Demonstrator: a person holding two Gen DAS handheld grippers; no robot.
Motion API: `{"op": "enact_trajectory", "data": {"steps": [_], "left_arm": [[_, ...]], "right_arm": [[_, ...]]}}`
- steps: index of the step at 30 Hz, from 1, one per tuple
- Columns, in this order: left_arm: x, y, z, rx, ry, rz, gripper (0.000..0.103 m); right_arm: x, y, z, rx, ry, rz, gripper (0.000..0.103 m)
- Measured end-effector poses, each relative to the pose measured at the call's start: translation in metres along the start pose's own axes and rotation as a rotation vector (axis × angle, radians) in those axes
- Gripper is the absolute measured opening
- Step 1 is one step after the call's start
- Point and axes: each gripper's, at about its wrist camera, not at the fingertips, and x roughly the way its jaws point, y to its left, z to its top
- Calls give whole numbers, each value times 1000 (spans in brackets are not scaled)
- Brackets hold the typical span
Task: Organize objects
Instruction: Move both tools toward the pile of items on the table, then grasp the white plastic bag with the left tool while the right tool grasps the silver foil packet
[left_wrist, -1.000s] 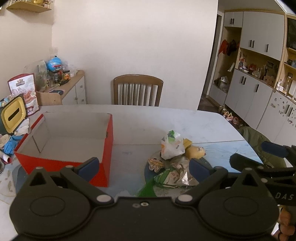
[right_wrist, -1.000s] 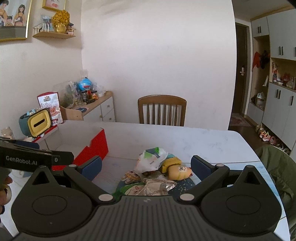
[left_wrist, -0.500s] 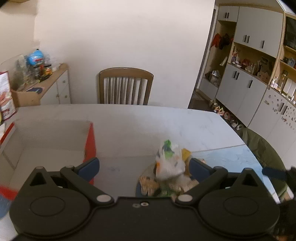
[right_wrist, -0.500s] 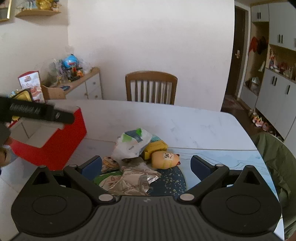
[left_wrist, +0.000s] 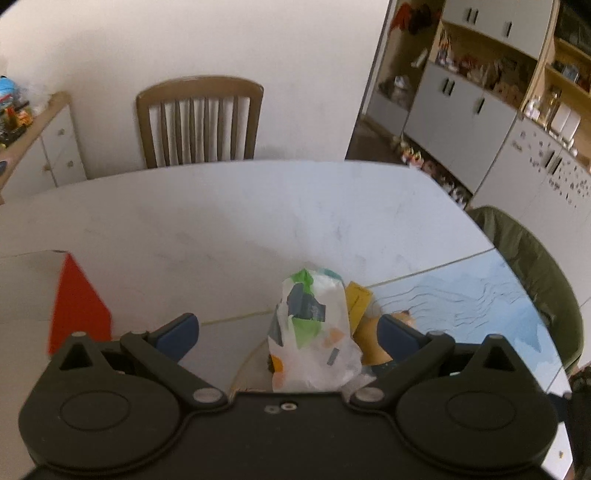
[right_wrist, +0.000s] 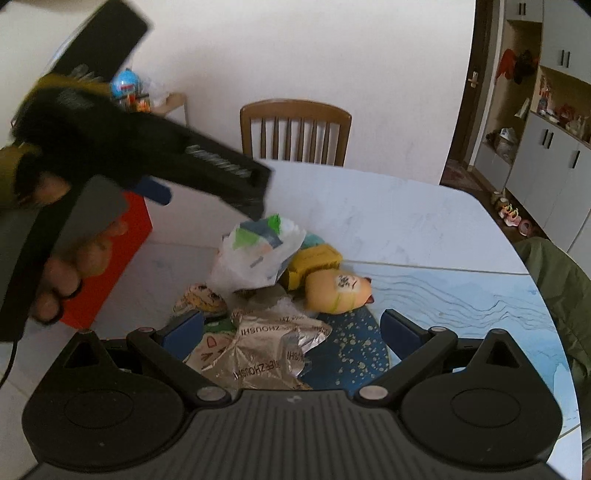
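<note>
Both hand-held grippers spread wide over the pile!
Left hand-held gripper hovers above the white plastic bag, right hand-held gripper above foil wrappers; red box sits left on the tabletop.

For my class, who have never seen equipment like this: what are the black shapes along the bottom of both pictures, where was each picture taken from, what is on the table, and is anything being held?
Each black shape is a hand-held two-finger gripper with a camera looking forward along its blue-tipped fingers; no robot is involved. One picture comes from the left gripper, the other from the right gripper. In the right view, the person's hand carries the left tool over the pile. On the white marble-look table lie a white plastic bag with green and blue print, a yellow block, a tan round toy, crumpled silver foil wrappers and a red cardboard box. Both grippers are open and hold nothing.
</note>
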Motion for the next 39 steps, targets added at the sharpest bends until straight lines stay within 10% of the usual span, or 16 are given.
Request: {"op": "enact_trajectory", "data": {"steps": [22, 39], "left_arm": [[85, 4, -6, -20, 191, -61, 98], [88, 9, -8, -60, 188, -121, 56]], "right_arm": [[55, 17, -7, 80, 126, 2, 87], [52, 16, -9, 123, 146, 3, 51]]}}
